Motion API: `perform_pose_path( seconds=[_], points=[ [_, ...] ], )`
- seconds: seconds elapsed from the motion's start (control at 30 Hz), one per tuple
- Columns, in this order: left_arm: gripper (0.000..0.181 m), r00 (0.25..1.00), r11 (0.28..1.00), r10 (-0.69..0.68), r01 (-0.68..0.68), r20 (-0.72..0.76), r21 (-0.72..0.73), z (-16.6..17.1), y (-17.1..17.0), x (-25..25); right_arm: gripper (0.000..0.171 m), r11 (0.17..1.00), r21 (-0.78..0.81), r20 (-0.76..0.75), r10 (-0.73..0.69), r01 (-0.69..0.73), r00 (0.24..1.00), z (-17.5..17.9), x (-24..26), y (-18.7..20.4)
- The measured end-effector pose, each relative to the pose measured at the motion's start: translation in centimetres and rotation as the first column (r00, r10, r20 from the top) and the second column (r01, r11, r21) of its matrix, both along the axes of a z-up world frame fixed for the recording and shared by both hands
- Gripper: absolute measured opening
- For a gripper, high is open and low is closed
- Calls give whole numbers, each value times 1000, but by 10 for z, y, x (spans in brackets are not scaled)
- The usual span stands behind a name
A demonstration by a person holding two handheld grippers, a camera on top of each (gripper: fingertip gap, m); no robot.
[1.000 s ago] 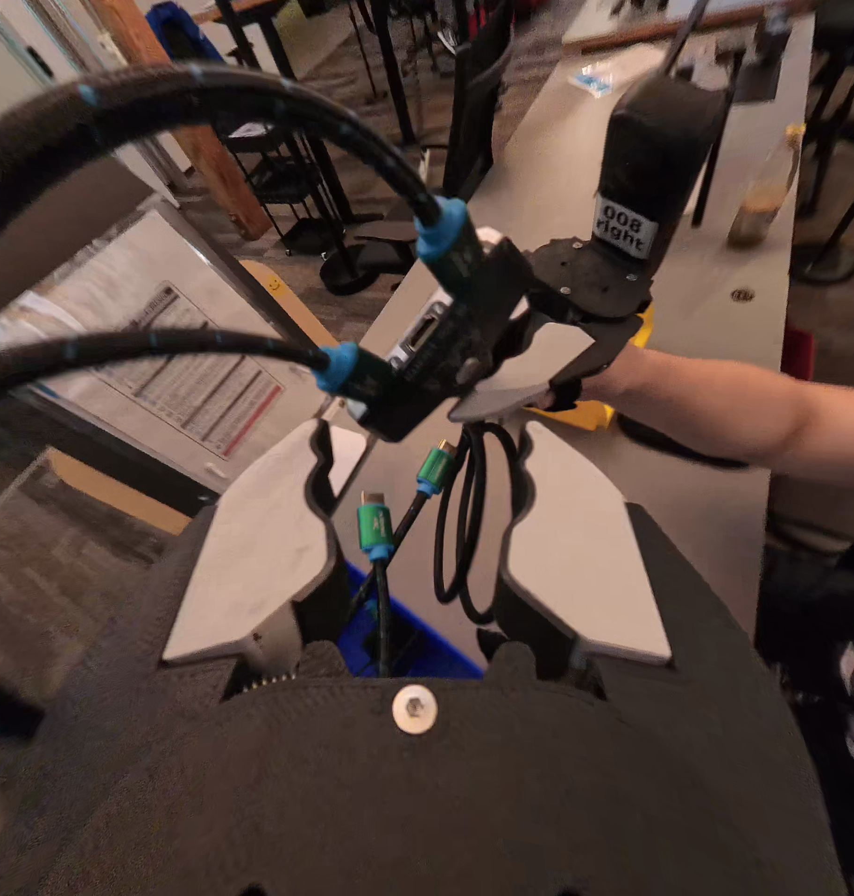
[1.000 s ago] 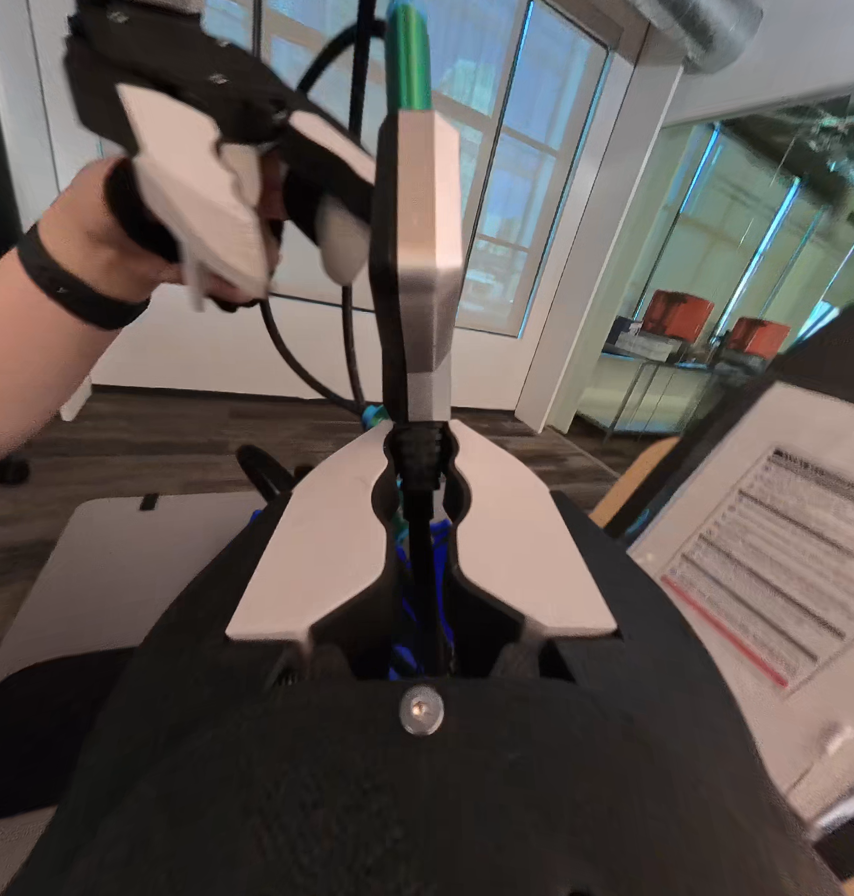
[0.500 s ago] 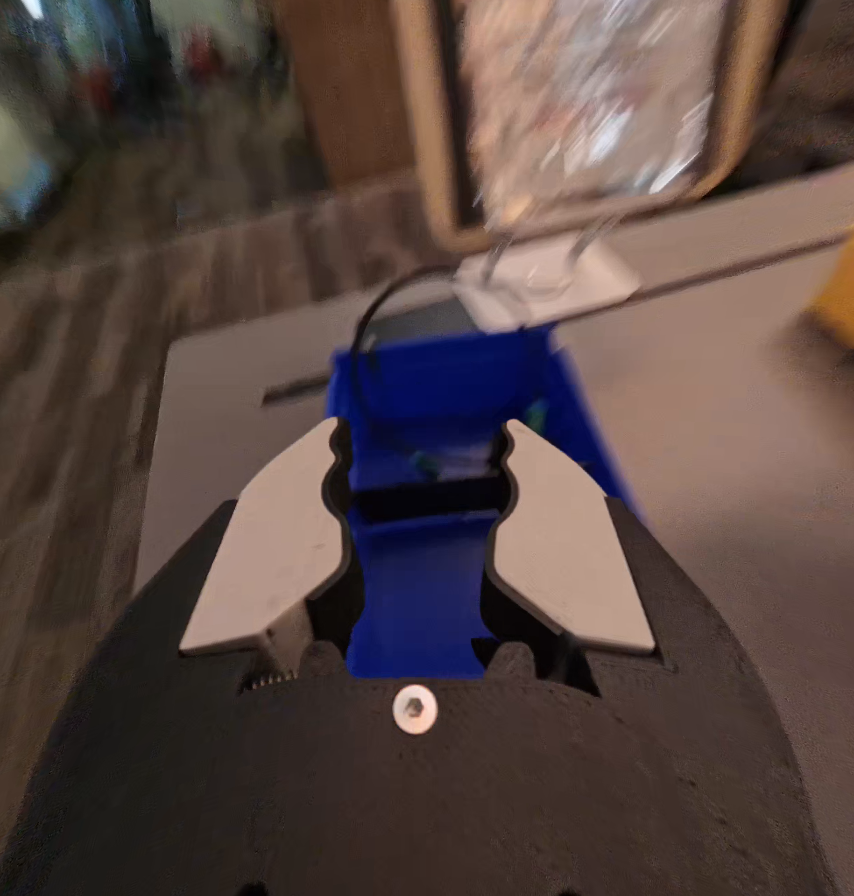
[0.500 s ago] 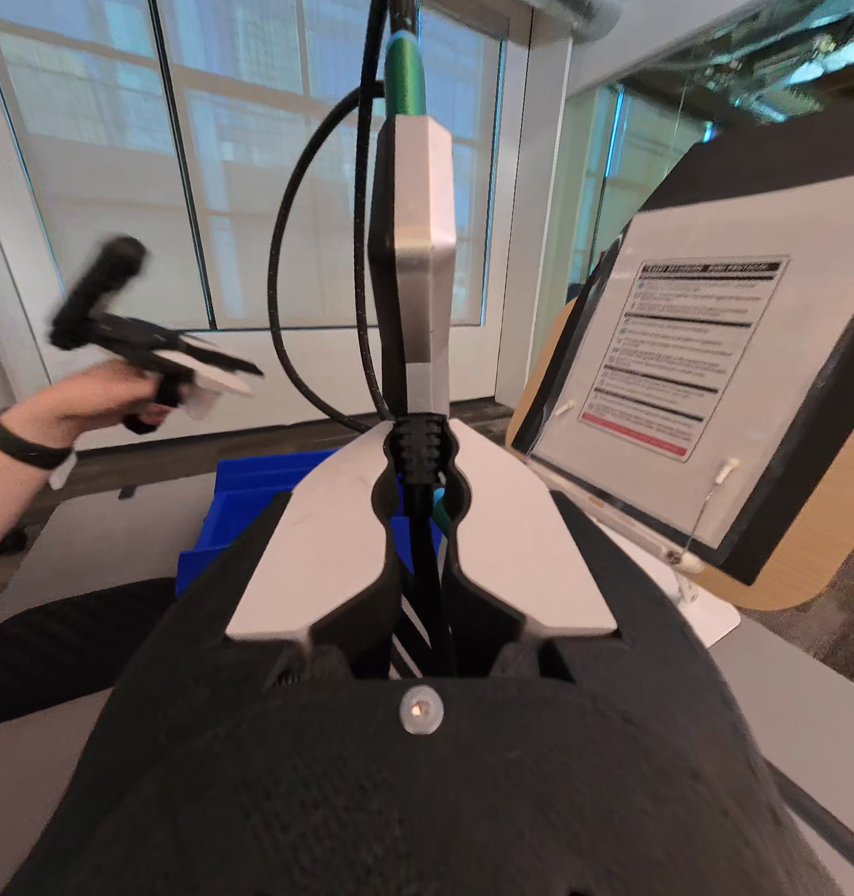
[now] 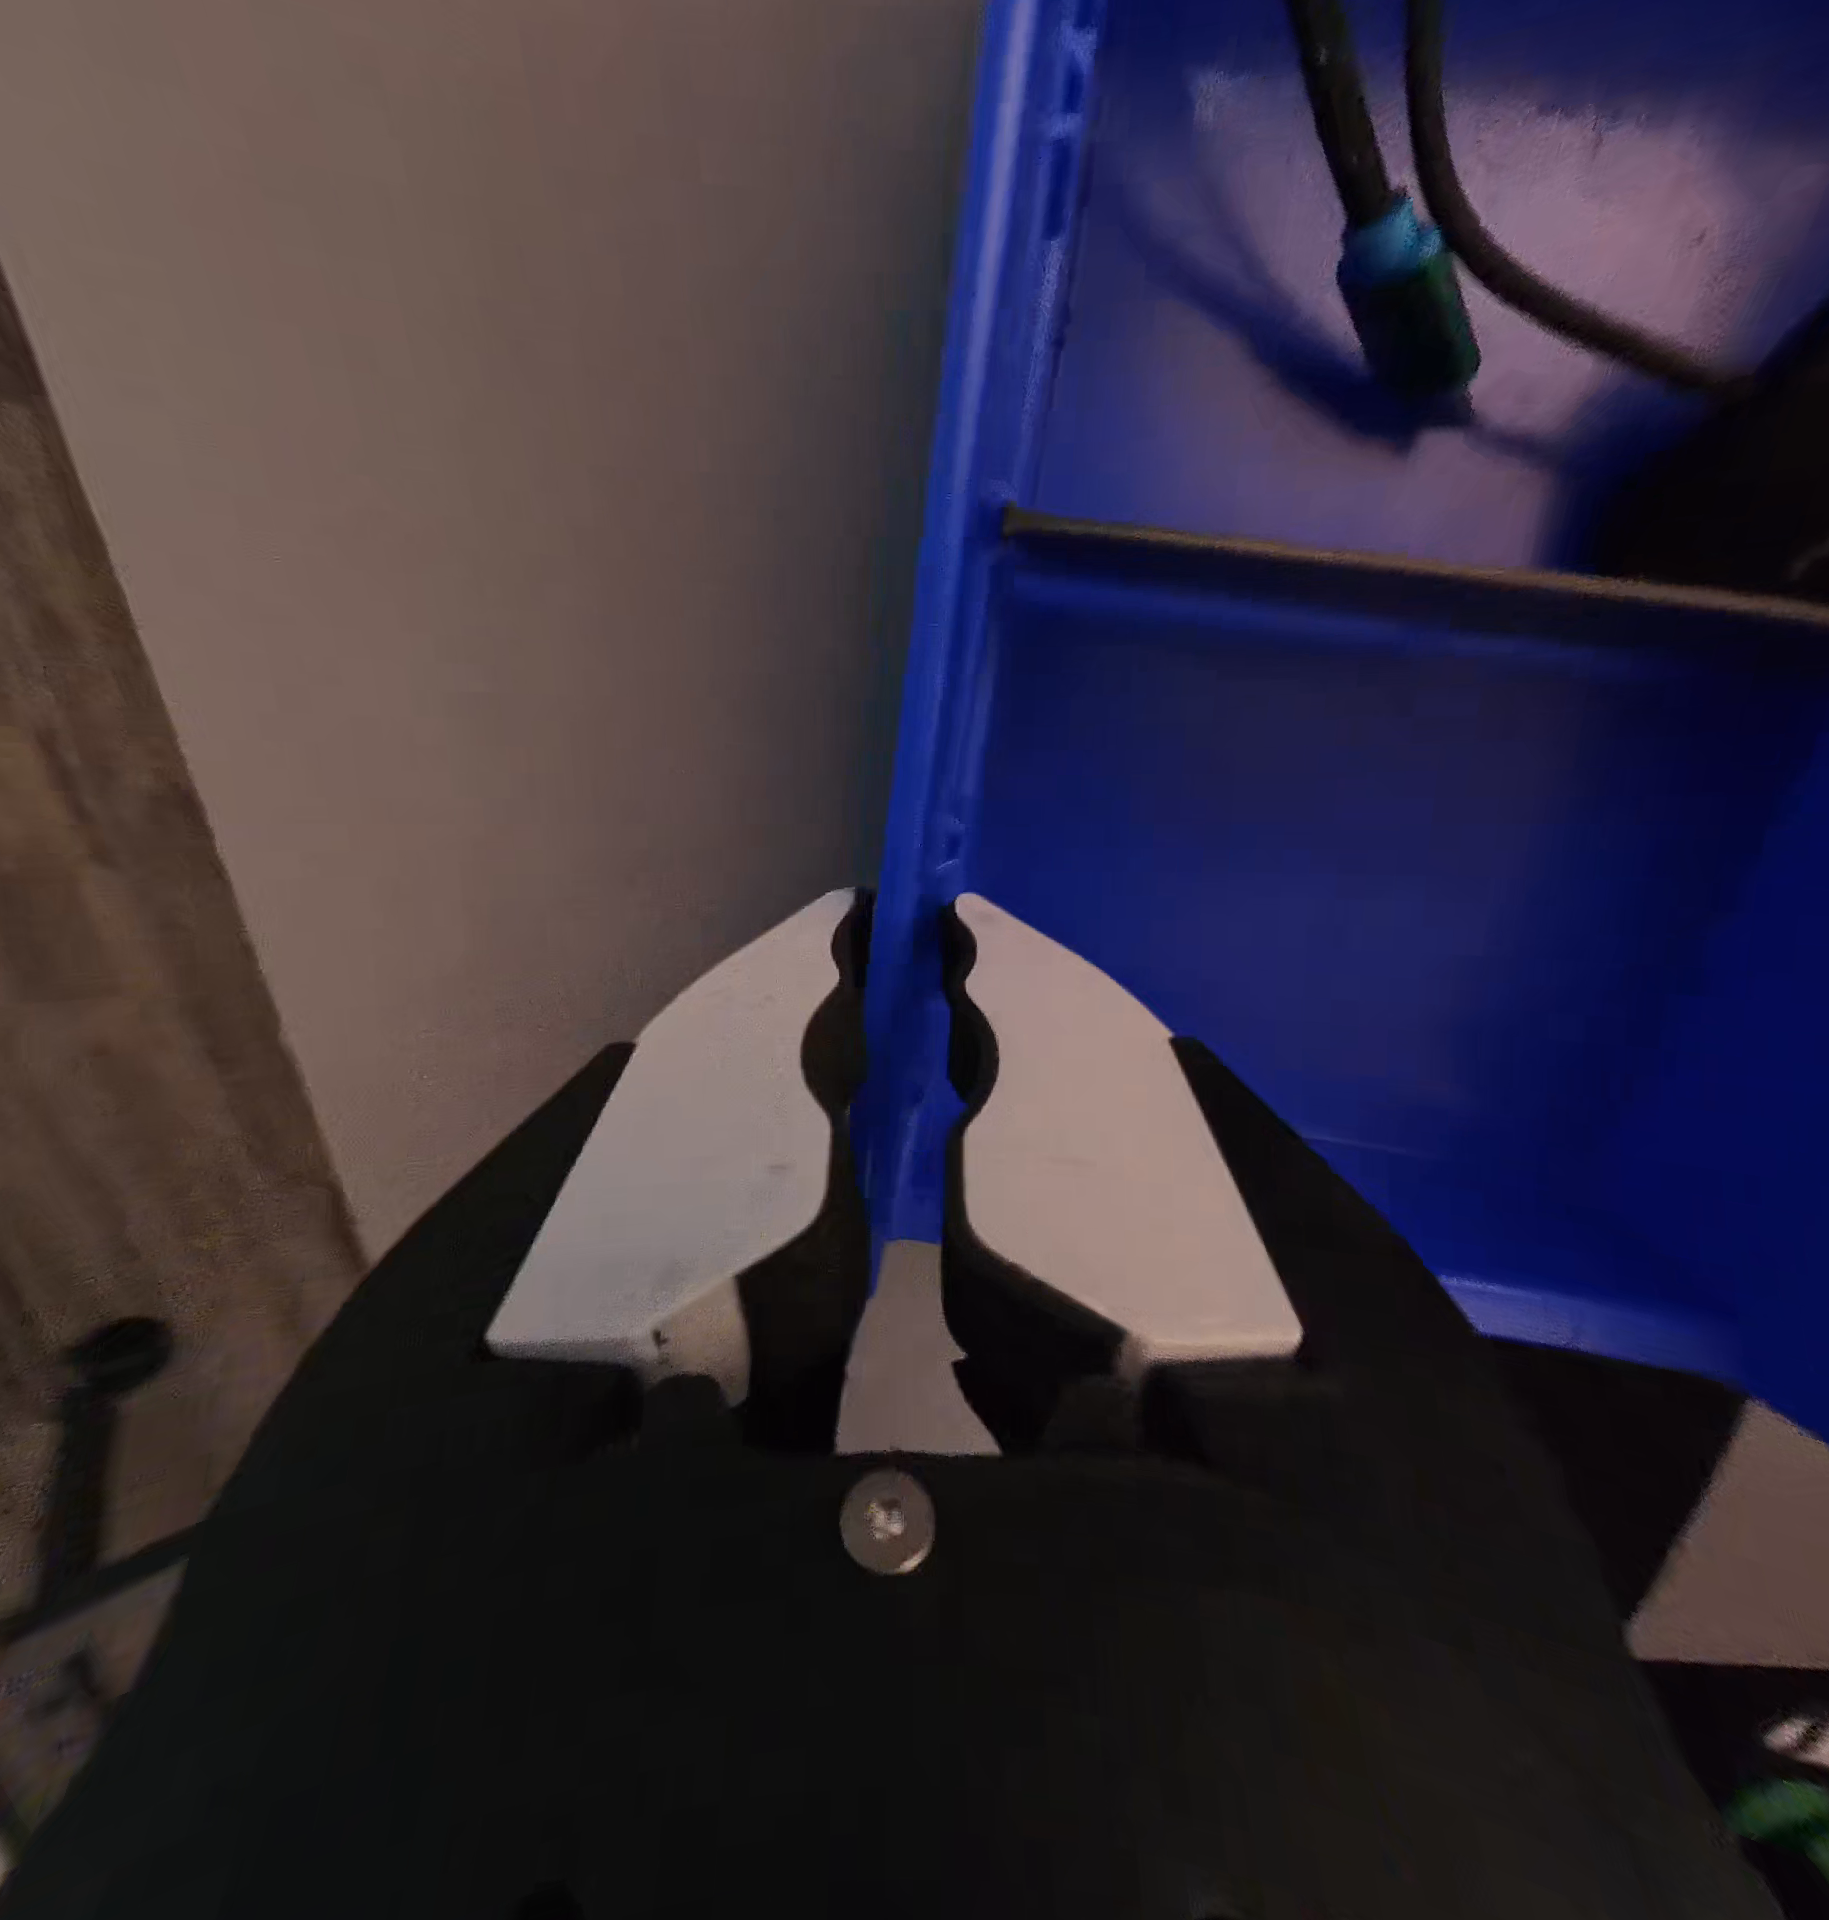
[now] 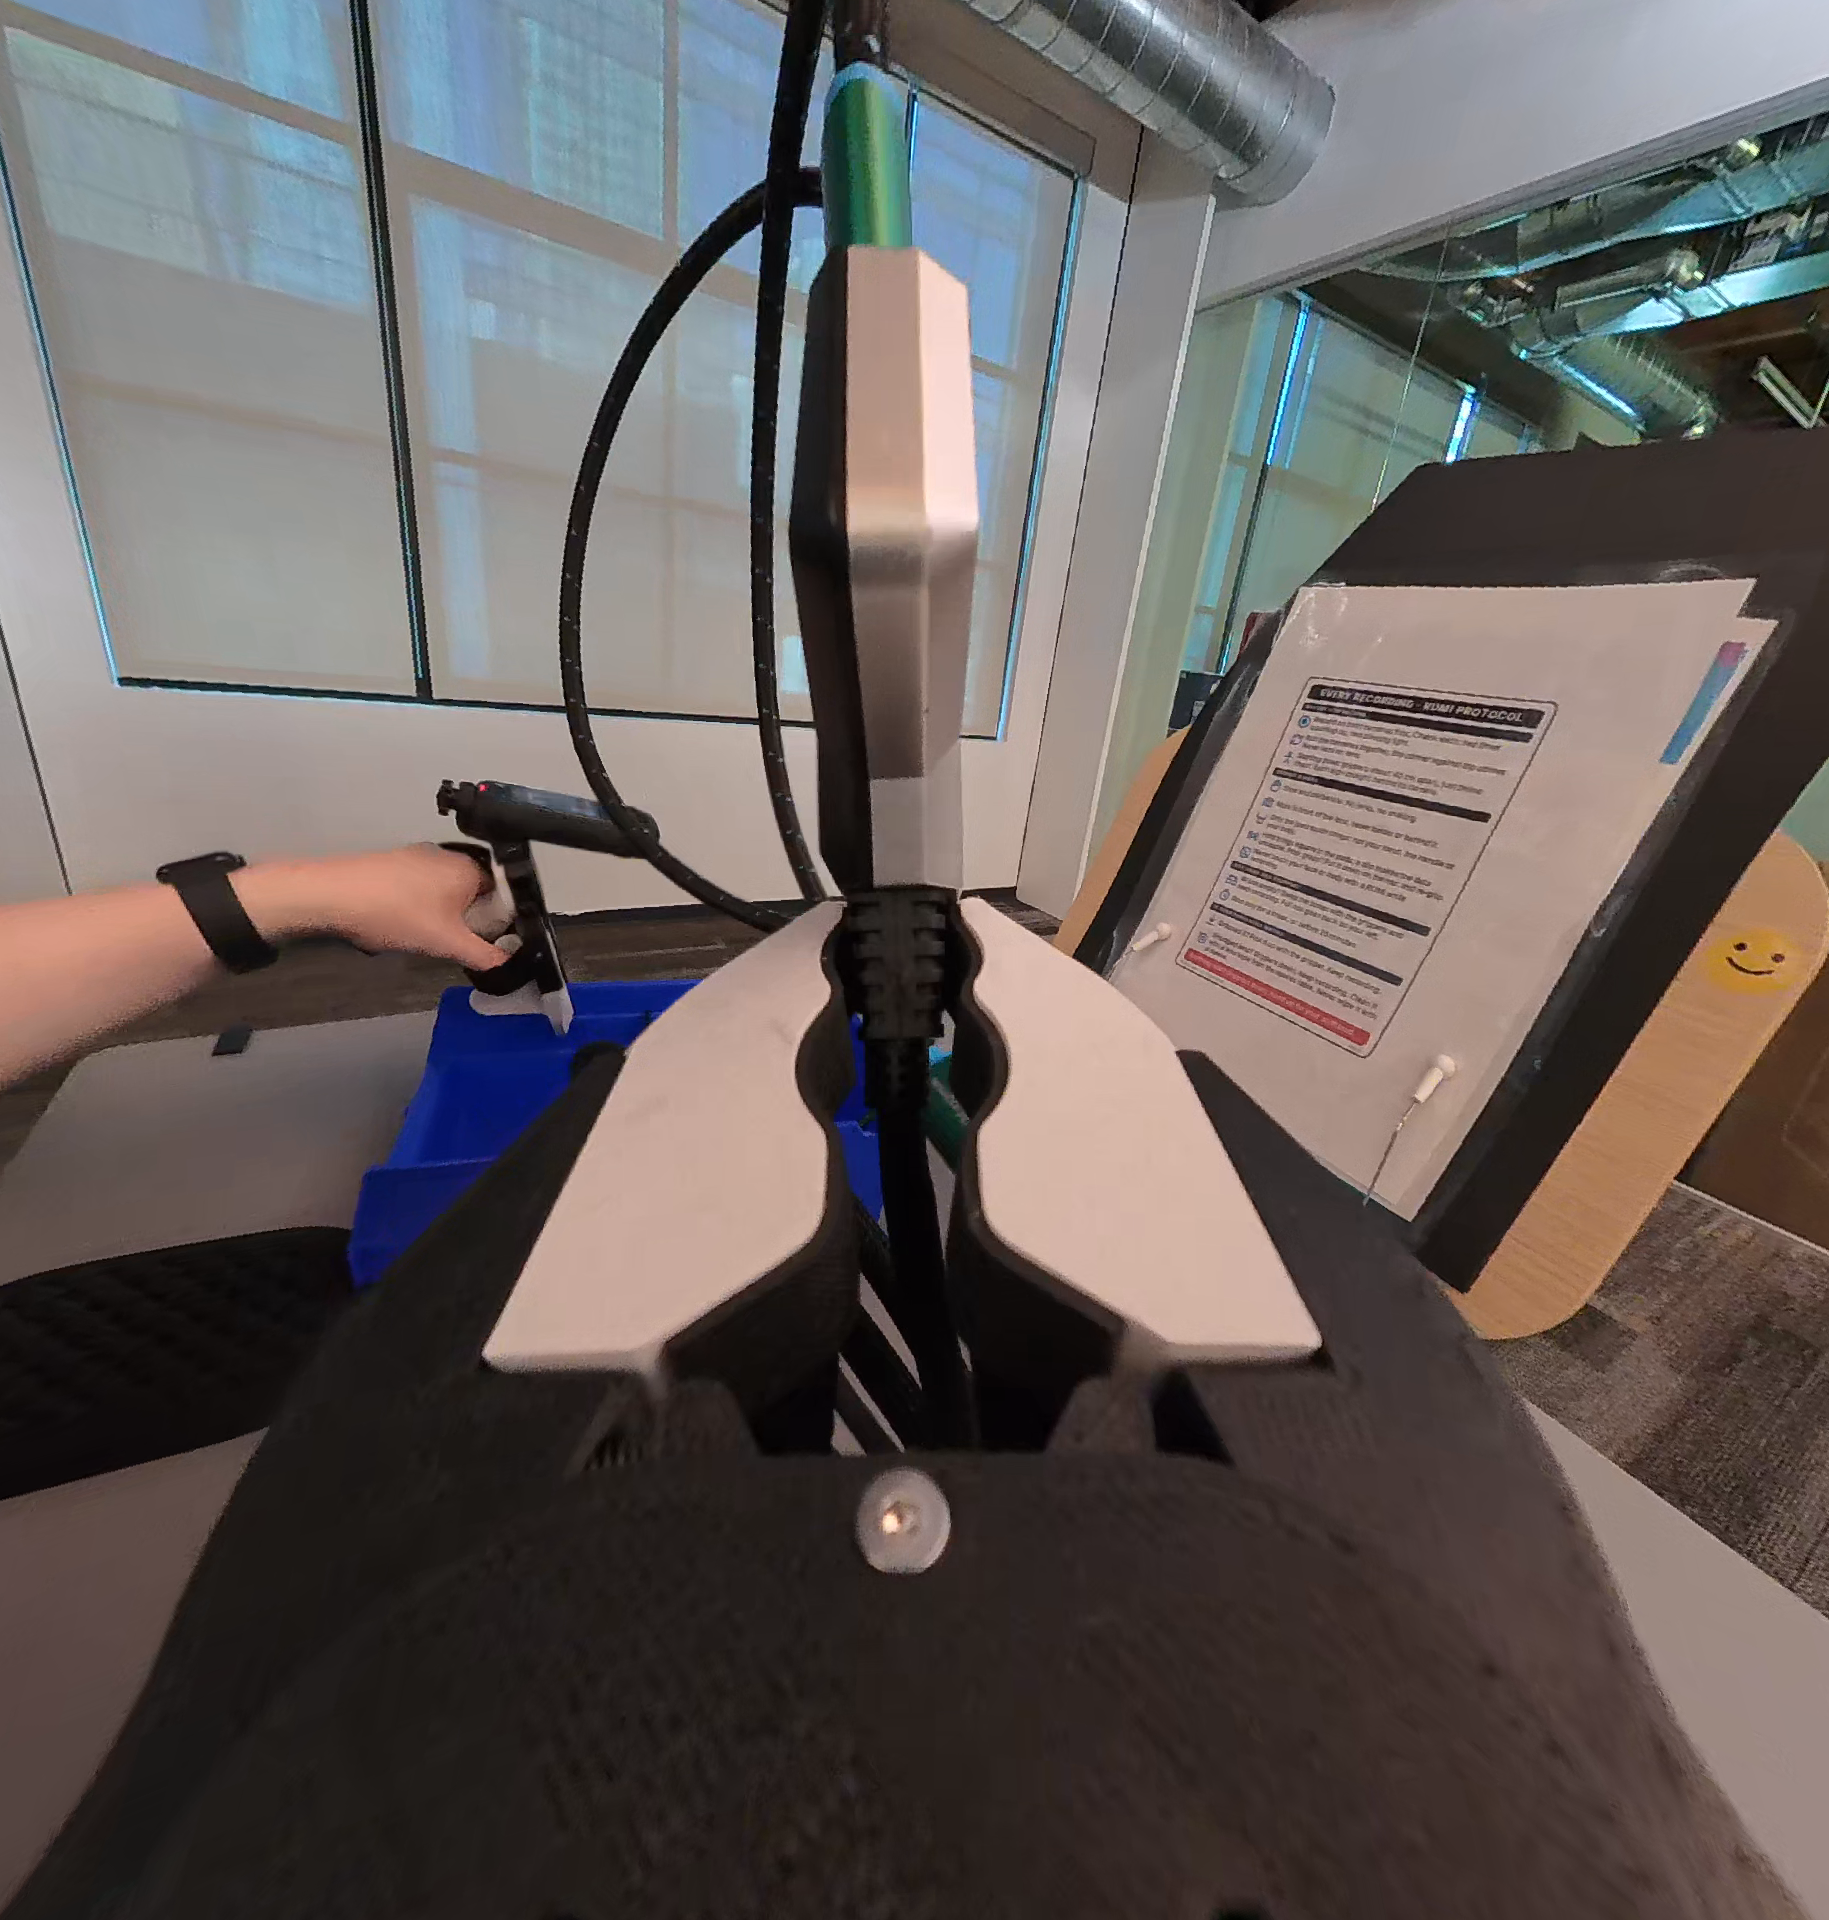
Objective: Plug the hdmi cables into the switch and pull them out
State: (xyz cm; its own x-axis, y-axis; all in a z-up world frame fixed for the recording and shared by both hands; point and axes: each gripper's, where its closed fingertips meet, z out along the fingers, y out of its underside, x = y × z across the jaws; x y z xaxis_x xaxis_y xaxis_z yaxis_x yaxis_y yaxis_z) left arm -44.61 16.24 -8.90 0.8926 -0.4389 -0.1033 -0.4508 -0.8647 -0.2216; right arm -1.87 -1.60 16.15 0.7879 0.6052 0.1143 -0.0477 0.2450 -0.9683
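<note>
- Gripping the bin (image 5: 1003, 436) wall, the left gripper (image 5: 902, 914) has its fingers clamped on the blue rim.
- Bin's far compartment holds a cable (image 5: 1403, 296); near compartment looks bare.
- Right gripper (image 6: 897, 914) fingers are clamped on the switch (image 6: 889, 520) cord, switch upright above the counter (image 6: 193, 1132).

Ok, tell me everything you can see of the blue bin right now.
The blue bin looks like glossy moulded plastic, open-topped, standing on the pale table. A dark divider splits it into compartments. The near one looks bare where visible; the far one holds a cable end with a green-and-blue plug and a thinner black cable. The left gripper is shut on its side wall, one finger inside, one outside.
</note>
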Motion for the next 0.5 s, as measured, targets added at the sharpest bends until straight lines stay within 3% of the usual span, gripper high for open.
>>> perform_pose_path(
  seconds=[0.27, 0.5],
  points=[
    [5, 942, 958, 278, -285, 187, 14, 1, -26, -28, 15, 999, 26, 32, -26, 25, 999, 6, 1, -10],
    [5, 955, 965, 231, -250, 188, 83, 4, -14, -31, 15, 1000, 3, -1, 24, -24, 1000, 1, -5, -7]
  ],
)
